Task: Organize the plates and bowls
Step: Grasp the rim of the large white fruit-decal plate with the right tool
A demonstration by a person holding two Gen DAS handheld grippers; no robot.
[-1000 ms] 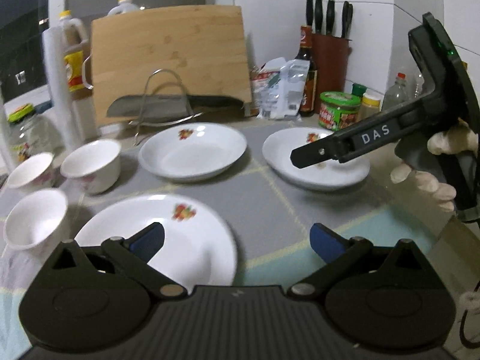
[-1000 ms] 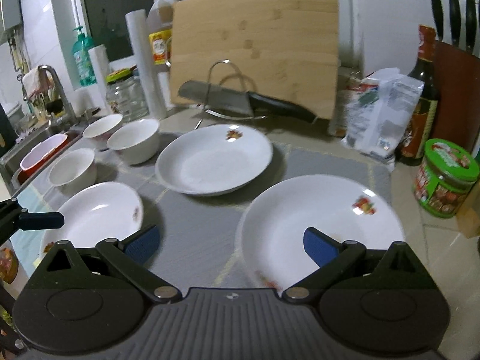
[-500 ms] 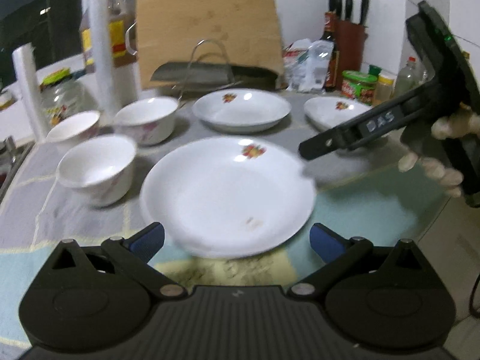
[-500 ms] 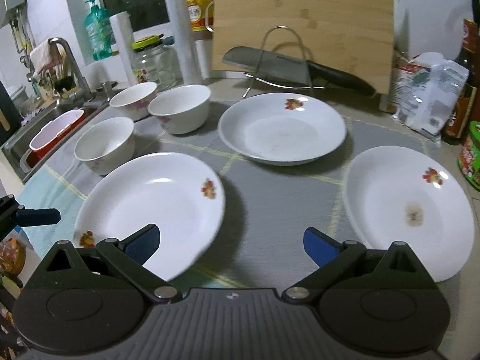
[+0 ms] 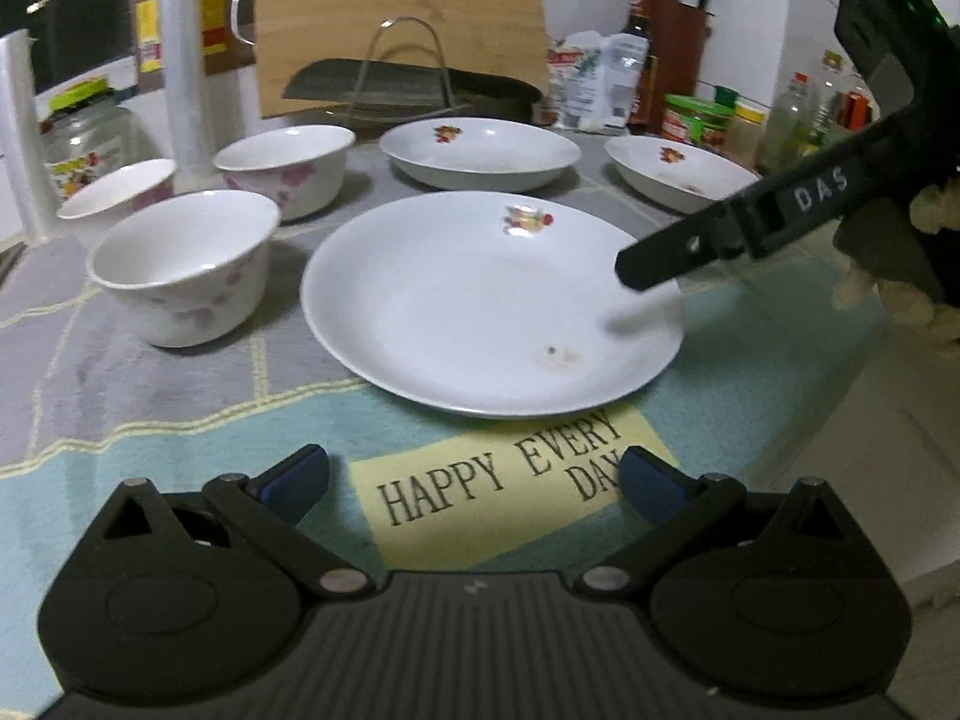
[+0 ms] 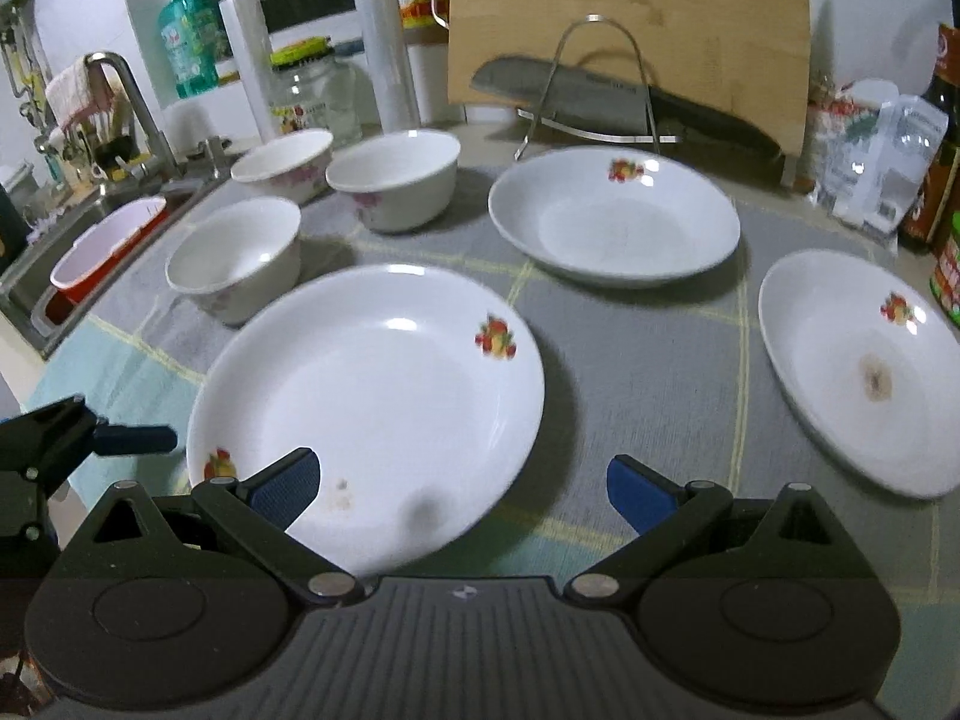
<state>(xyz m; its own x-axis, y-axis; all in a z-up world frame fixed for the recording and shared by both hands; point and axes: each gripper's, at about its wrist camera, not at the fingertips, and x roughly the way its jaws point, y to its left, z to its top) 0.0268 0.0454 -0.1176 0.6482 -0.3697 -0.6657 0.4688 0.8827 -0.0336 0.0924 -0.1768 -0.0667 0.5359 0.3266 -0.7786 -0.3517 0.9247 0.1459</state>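
Both claws had drawn back toward the counter's (image 5: 870, 420) near edge since a second before. The left claw (image 5: 474, 480) hung with its fingers apart and empty over the mat (image 5: 180, 468), whose "HAPPY EVERY DAY" label now showed. The near plate (image 5: 480, 306) lay just beyond it, where earlier it had sat under the left finger. The right claw (image 6: 462, 486), also spread and empty, had swung left from the right plate (image 6: 852, 372) to hover over the near plate's rim. The far plate (image 6: 612, 222) and three bowls (image 6: 237, 258) sat unmoved on the mat.
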